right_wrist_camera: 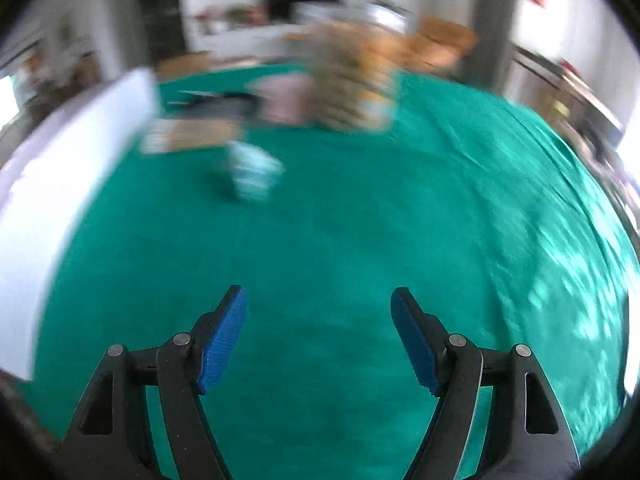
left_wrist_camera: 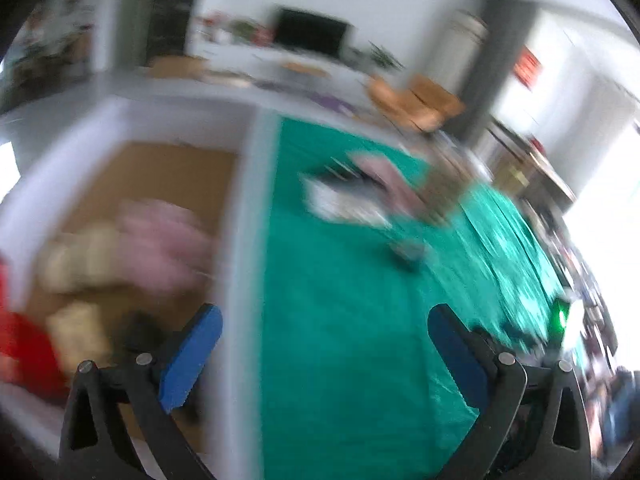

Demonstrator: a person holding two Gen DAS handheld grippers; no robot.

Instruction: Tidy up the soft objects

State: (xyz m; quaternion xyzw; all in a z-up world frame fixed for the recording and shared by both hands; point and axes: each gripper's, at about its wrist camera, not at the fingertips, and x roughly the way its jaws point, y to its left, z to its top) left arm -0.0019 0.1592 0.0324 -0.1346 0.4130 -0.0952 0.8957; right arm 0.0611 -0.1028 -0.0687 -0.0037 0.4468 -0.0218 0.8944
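Left gripper, black frame with blue ribbed fingers: spread wide, nothing between. Right gripper, same build: fingers parted, nothing between. Both angled downward.

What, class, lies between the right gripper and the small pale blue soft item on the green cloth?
Nothing visible: only bare green cloth lies between the open right gripper and the blurred small pale blue soft item.

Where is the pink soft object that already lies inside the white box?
In the left wrist view the pink soft object lies on the brown floor of the white box, left of the green cloth, beside a blurred beige soft object.
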